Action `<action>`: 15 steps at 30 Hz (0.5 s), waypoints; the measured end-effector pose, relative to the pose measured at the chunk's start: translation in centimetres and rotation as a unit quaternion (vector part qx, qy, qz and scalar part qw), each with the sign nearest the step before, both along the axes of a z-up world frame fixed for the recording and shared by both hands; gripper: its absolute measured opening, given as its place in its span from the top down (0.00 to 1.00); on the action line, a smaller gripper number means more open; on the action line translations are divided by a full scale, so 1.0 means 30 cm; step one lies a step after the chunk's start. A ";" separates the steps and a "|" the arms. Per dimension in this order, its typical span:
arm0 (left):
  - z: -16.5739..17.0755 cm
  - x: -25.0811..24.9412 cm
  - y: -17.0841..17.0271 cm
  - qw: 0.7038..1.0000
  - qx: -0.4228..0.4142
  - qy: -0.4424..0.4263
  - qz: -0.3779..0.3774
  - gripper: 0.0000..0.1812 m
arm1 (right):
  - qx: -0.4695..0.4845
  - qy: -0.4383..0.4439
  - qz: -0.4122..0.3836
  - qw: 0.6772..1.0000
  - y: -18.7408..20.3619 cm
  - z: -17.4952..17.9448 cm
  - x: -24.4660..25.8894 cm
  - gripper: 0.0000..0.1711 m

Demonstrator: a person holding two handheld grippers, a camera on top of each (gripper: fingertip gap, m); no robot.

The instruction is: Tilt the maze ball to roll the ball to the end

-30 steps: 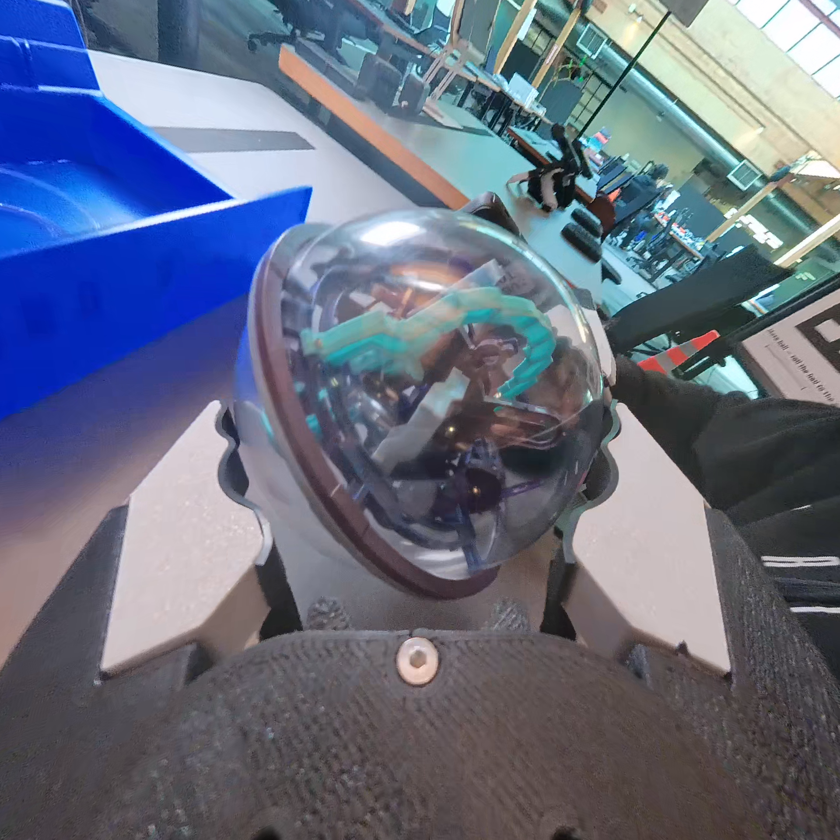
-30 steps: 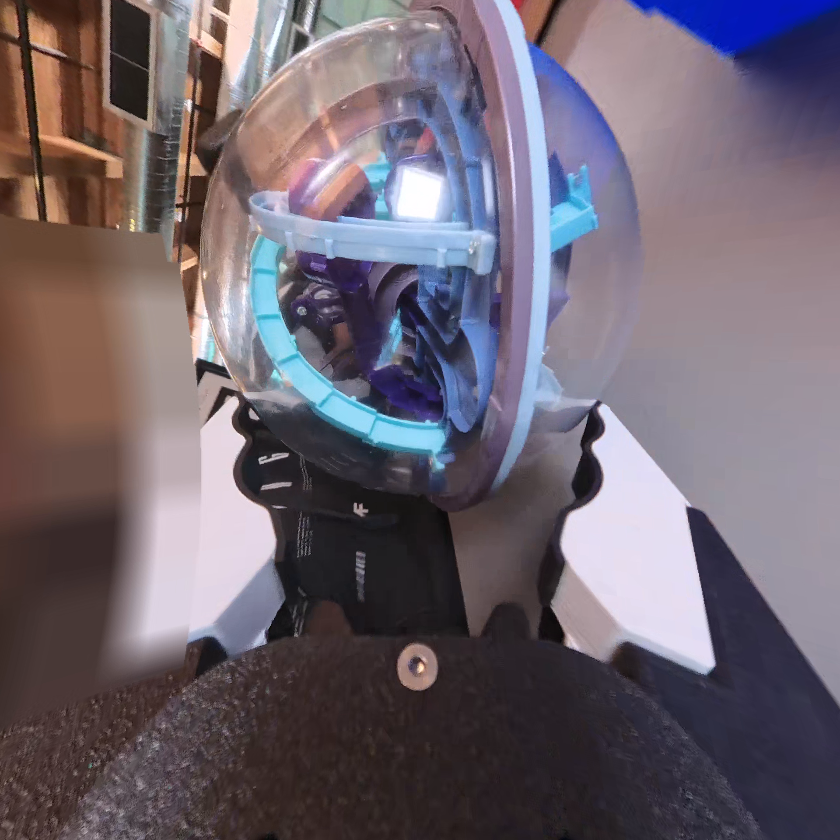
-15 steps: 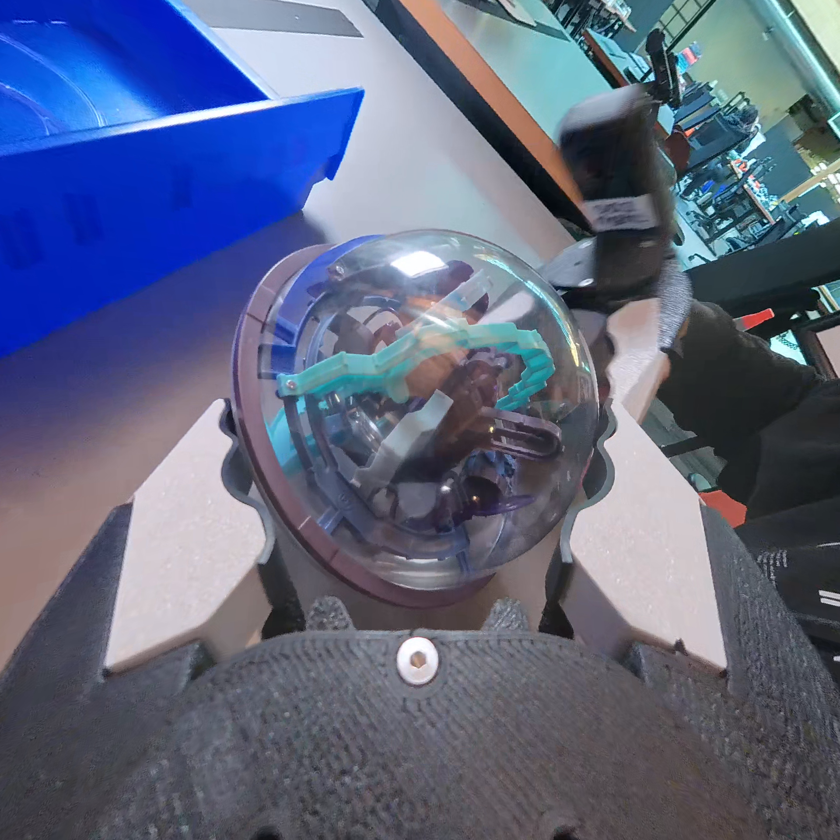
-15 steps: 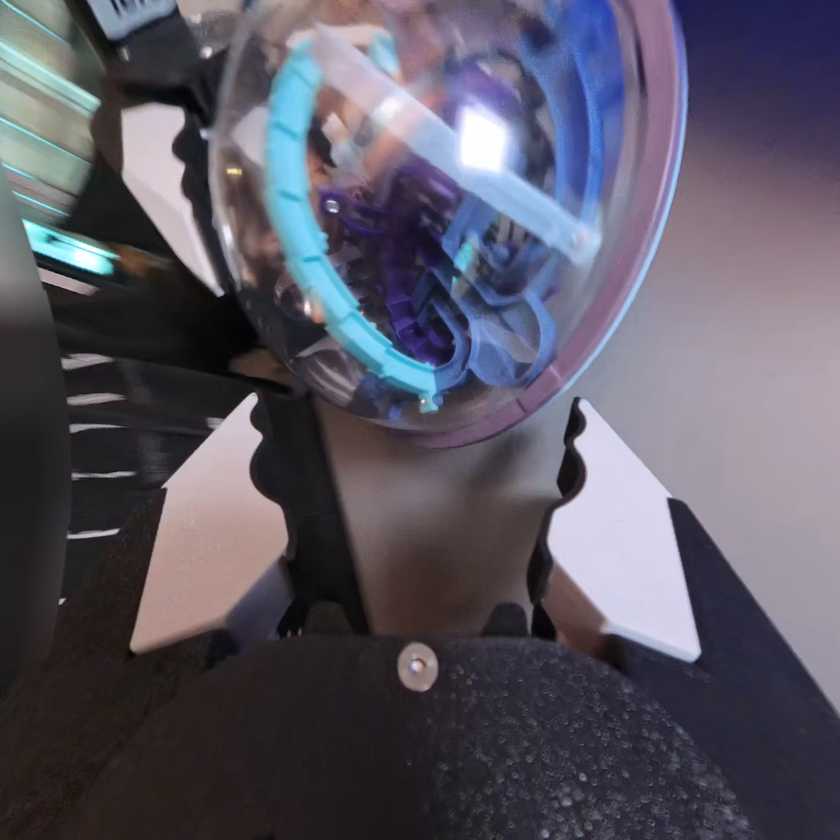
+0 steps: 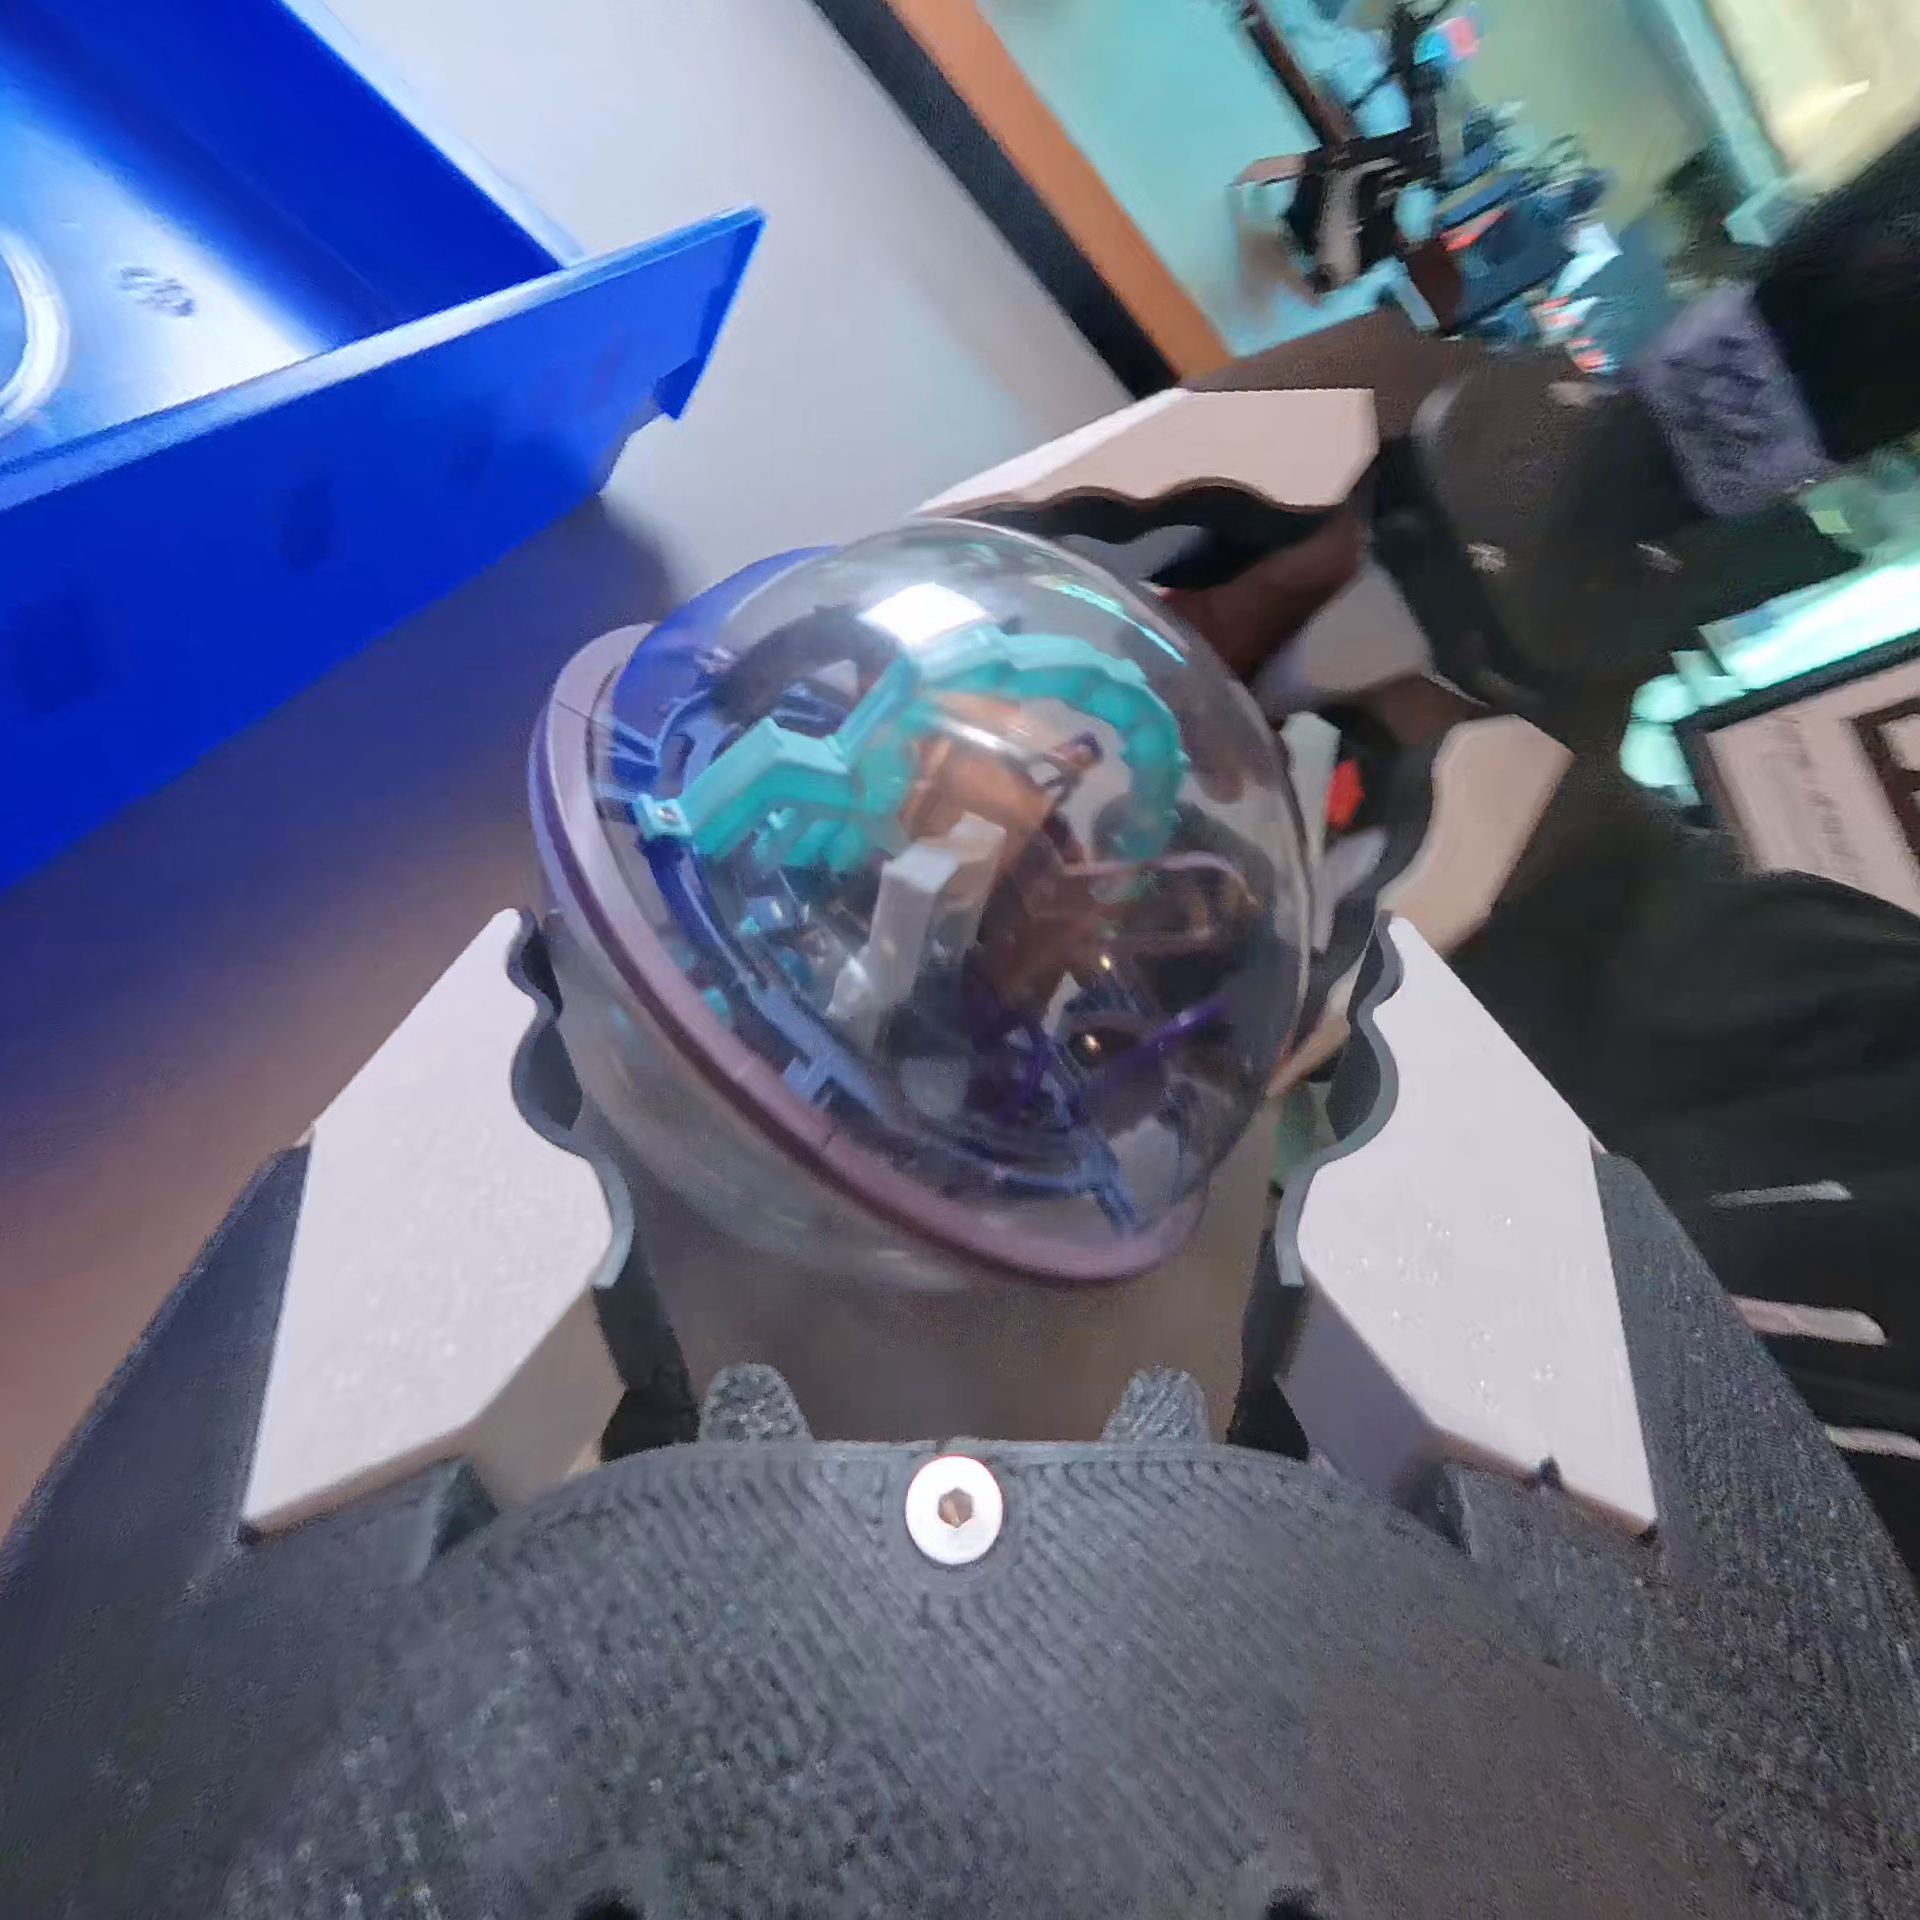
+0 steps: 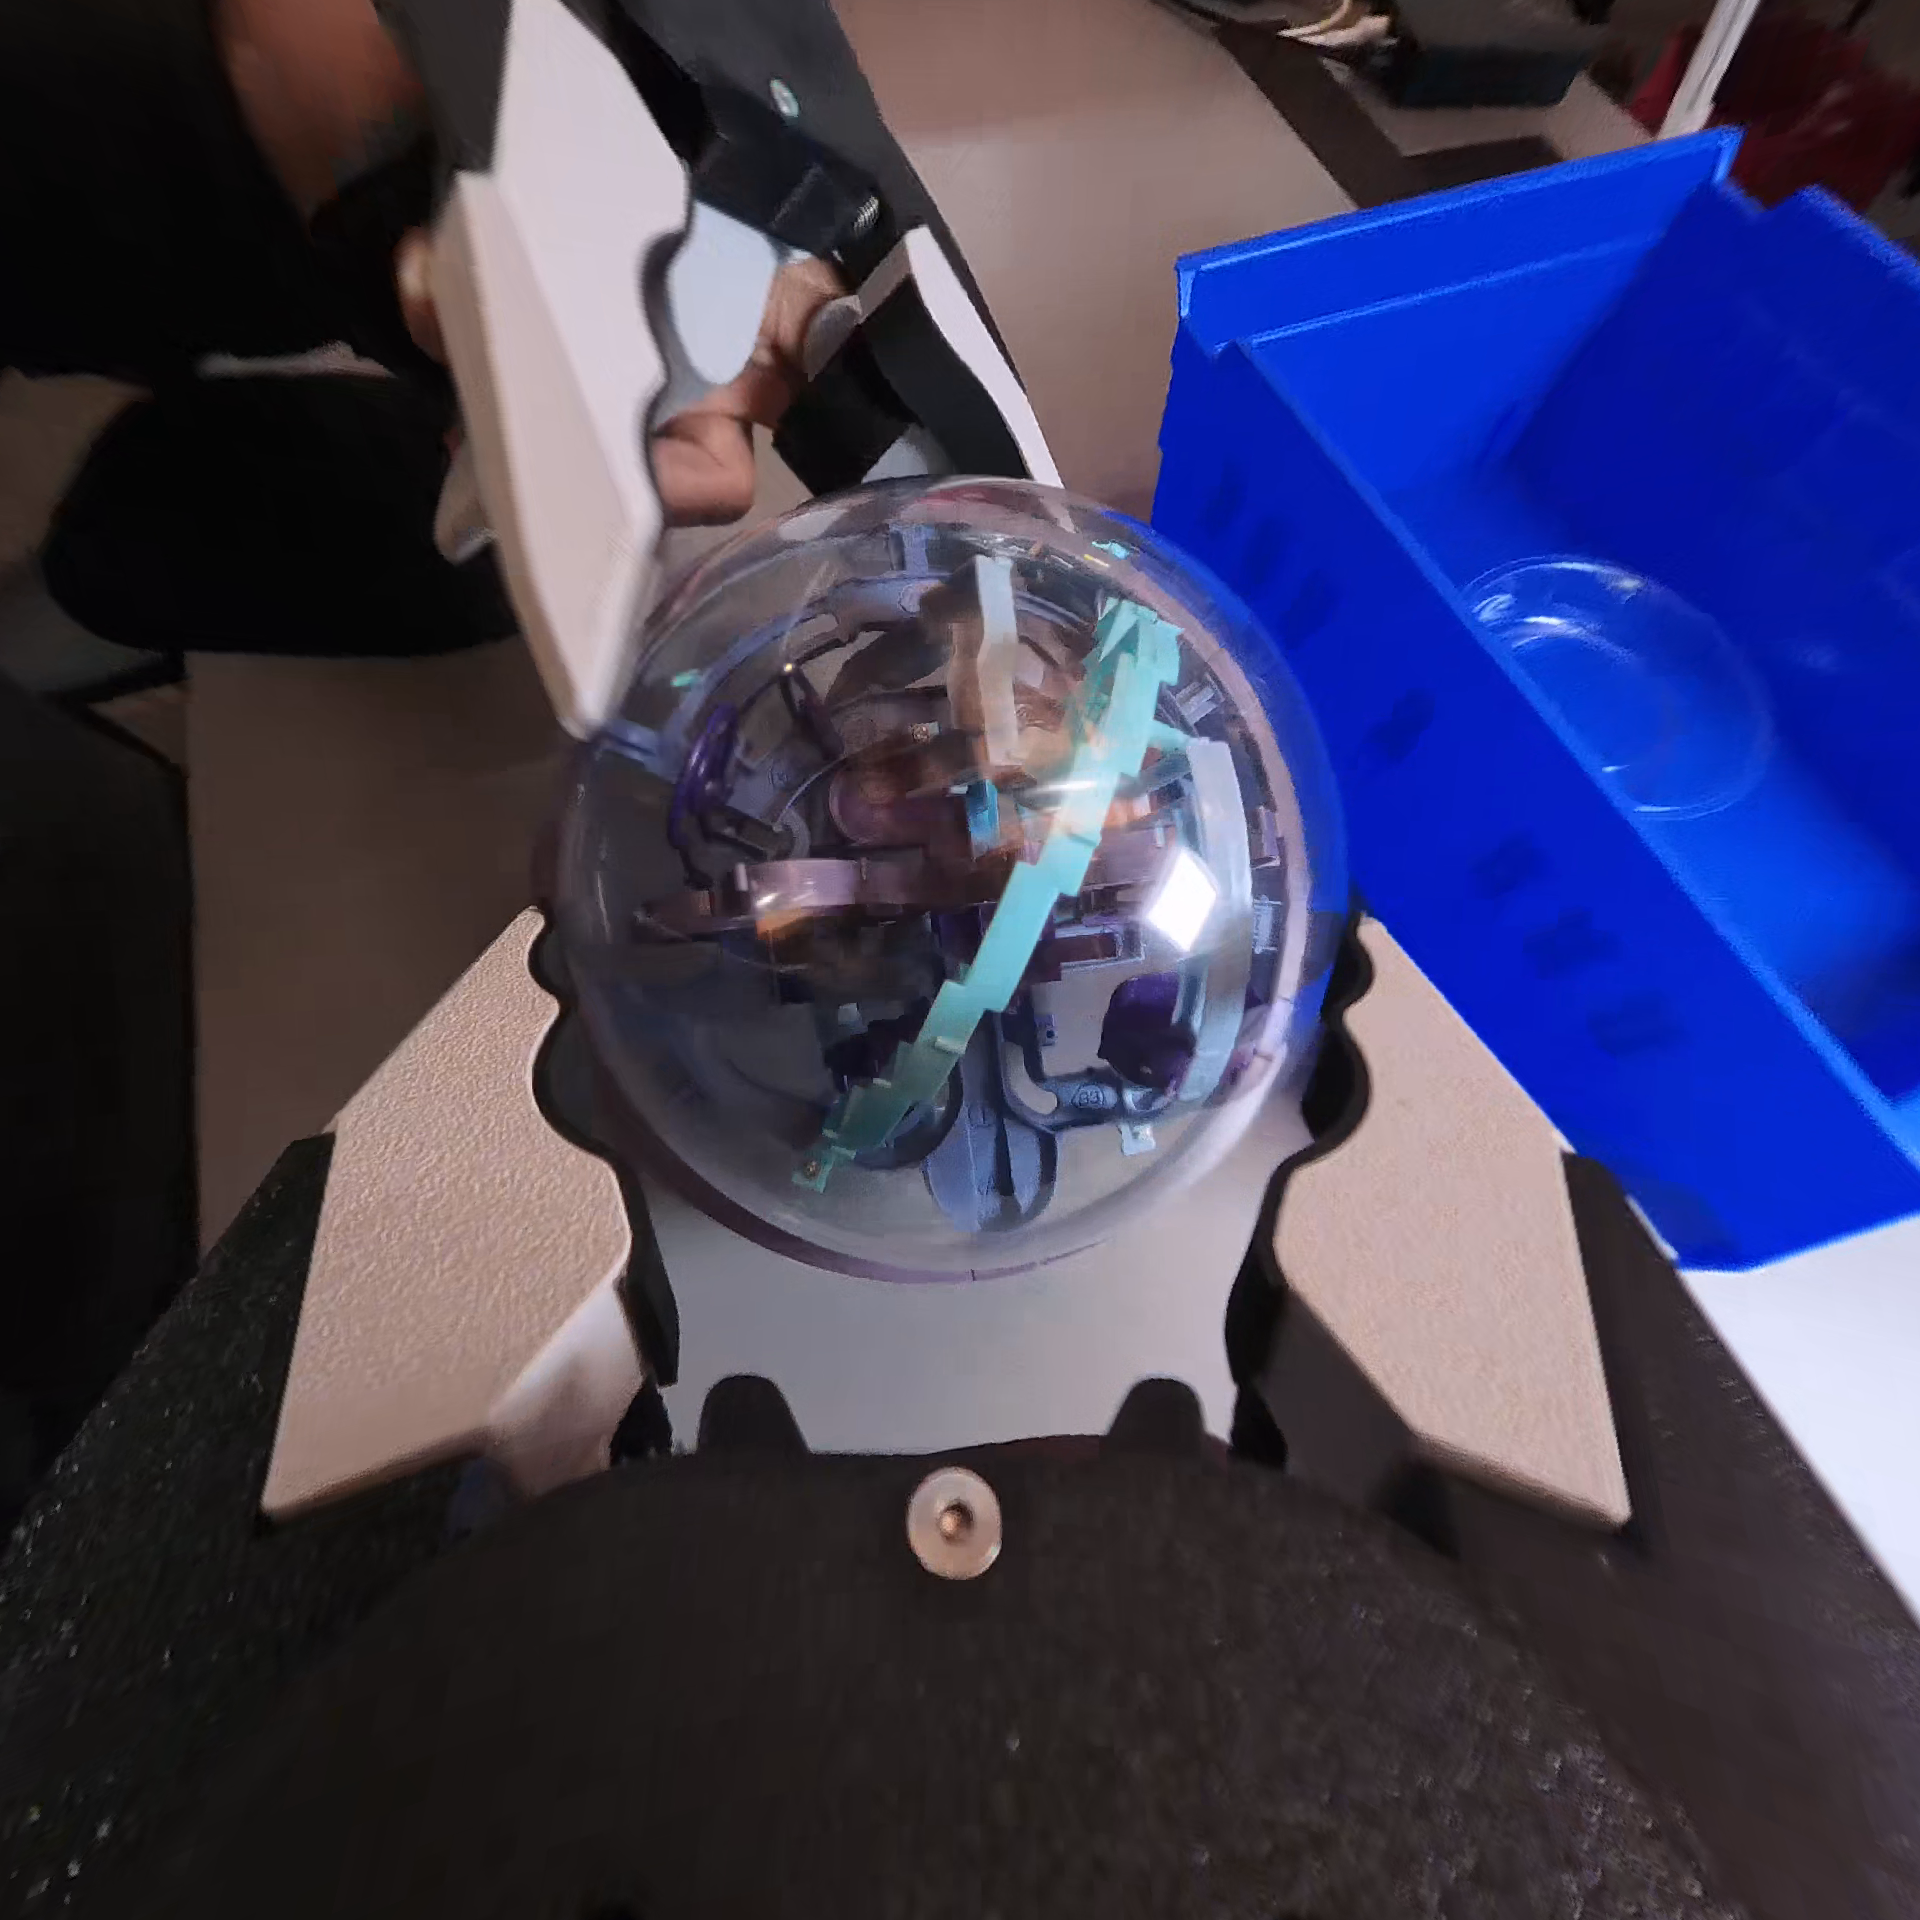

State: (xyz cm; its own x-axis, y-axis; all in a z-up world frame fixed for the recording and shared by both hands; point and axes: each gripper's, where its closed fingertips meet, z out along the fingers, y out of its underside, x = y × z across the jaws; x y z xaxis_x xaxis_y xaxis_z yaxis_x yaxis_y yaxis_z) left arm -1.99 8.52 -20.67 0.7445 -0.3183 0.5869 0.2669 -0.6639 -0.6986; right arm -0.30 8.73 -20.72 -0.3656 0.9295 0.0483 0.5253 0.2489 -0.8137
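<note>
Holding the maze ball [image 5: 925, 914] between them, both grippers sit against the clear sphere above the pale table [image 5: 831, 312].

Left wrist view: the left gripper [image 5: 940, 997] has its two pale fingers spread to either side of the ball, the dark wavy pads against the lower flanks of the sphere. Clenched on the ball, as far as the contact shows. The ball's purple equator ring runs diagonally, from upper left down to lower right, so the ball is tilted. Teal track and purple and brown maze parts show inside; the small rolling ball cannot be picked out. The right gripper [image 5: 1340, 665] comes in from the far right side, one pale finger over the top of the ball, another at its right flank. A blue bin [image 5: 343, 436] stands on the table at upper left, apart from the ball. Background blurred.

Right wrist view: the right gripper [image 6: 940, 997] straddles the ball [image 6: 935, 862], pads touching its left and right sides; grasping it. The teal track runs diagonally across the dome. One finger of the left gripper [image 6: 561, 447] reaches down from upper left and touches the ball's upper left edge; a person's hand [image 6: 717, 436] shows behind it. The blue bin [image 6: 1558, 665] lies just beside the ball on the right, with a clear dome [image 6: 1621, 696] inside it.
</note>
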 end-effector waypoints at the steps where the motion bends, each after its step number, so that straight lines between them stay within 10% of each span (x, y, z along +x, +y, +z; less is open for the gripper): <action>1: 0.012 0.002 -0.013 1.000 0.014 -0.019 -0.020 0.18 | -0.022 0.000 0.006 1.000 0.007 -0.001 0.005 0.19; 7: -0.021 -0.049 -0.052 0.983 0.106 -0.112 -0.095 0.24 | -0.073 0.048 0.051 0.995 0.034 -0.011 0.037 0.19; 15: -0.118 0.043 -0.042 0.977 0.133 -0.029 -0.164 0.20 | -0.098 0.061 0.059 0.992 0.041 -0.090 0.080 0.20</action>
State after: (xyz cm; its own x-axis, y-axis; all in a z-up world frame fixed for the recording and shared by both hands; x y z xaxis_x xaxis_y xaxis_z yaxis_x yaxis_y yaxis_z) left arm -0.70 7.25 -24.20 0.5451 -0.6812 0.4887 0.1144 -0.5170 -0.8483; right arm 2.09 9.97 -23.42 -0.4748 0.8765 -0.0795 0.3971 0.1328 -0.9081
